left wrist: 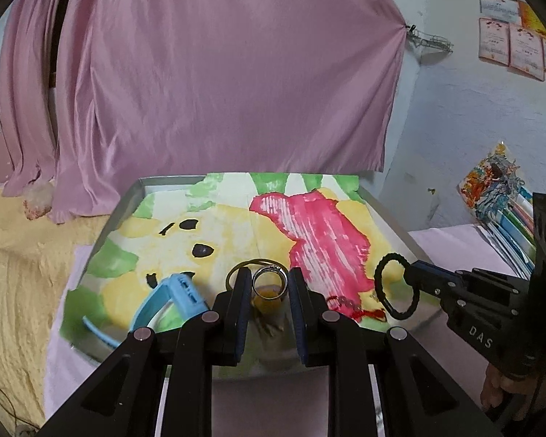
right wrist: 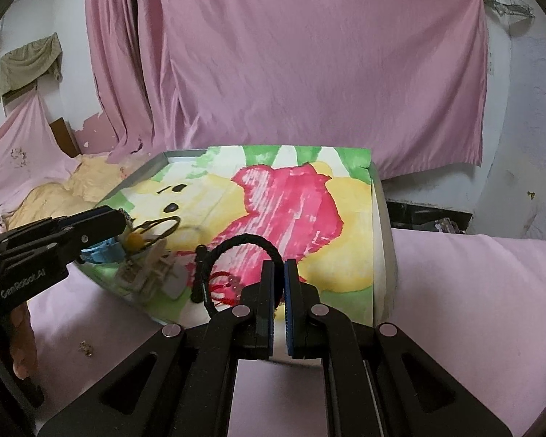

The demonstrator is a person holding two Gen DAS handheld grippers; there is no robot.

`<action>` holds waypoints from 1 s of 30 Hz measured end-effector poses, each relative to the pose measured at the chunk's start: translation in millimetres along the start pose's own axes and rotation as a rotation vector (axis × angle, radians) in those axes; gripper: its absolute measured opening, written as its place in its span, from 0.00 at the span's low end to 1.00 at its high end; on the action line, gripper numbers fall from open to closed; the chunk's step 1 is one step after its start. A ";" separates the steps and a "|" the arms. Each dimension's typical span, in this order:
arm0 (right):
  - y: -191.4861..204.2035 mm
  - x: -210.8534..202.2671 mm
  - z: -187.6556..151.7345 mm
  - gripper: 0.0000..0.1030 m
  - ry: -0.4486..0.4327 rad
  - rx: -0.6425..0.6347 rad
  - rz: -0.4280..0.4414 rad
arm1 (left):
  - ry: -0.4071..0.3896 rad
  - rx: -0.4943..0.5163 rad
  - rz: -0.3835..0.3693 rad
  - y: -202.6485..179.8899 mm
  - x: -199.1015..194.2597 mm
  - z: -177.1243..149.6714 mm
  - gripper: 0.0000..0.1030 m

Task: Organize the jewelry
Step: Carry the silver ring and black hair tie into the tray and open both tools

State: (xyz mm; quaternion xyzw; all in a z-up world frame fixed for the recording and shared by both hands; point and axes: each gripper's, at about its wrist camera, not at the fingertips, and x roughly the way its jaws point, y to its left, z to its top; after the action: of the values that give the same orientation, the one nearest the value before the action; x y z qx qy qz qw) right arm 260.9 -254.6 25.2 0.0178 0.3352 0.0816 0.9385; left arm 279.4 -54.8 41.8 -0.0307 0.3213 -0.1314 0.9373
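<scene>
Scene: a metal tray (left wrist: 400,233) lined with a painted sheet (left wrist: 309,225) sits on a pink-covered surface, jewelry strewn along its near edge.
Right gripper (right wrist: 279,273): fingers nearly closed on a black cord bracelet (right wrist: 236,244), pinched at one side of the loop, which stands up off the sheet.
Left gripper (left wrist: 269,284): parted, holding nothing, its fingers flanking a silver ring (left wrist: 269,282) with a yellowish piece just below.
Other pieces: a thin gold bangle (left wrist: 242,267) behind the left finger; a blue band (left wrist: 178,295) to the left; a red string bracelet (left wrist: 349,306) lying beside the black loop.
Handling, cord bracelet: likely light and soft, keeps its loop; any point on the cord should do.
Handling, ring: probably hard, slick and small, apt to skid from flat pads; best gripped across the band's outer edges.
Risk: the red string could snag and be dragged along.
</scene>
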 end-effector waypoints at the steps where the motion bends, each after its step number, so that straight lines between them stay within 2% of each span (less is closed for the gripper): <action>1: -0.4 2.9 0.2 0.05 0.006 0.000 0.001 | 0.004 -0.003 0.000 0.2 2.2 0.2 0.19; 10: 1.6 27.8 -2.0 0.05 0.068 -0.009 0.012 | 0.077 -0.034 0.011 5.7 27.2 1.6 0.19; 19: 1.7 37.5 -5.0 0.05 0.103 -0.005 0.017 | 0.105 -0.051 0.007 9.3 33.6 1.2 0.19; 30: 1.9 35.8 -5.4 0.06 0.100 -0.003 0.013 | 0.105 -0.045 0.010 8.3 32.7 0.9 0.19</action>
State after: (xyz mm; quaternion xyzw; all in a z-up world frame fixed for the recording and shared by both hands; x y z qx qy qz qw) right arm 284.5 -247.0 -1.2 0.0144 0.3814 0.0888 0.9200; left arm 306.7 -55.5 21.9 -0.0433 0.3731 -0.1209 0.9189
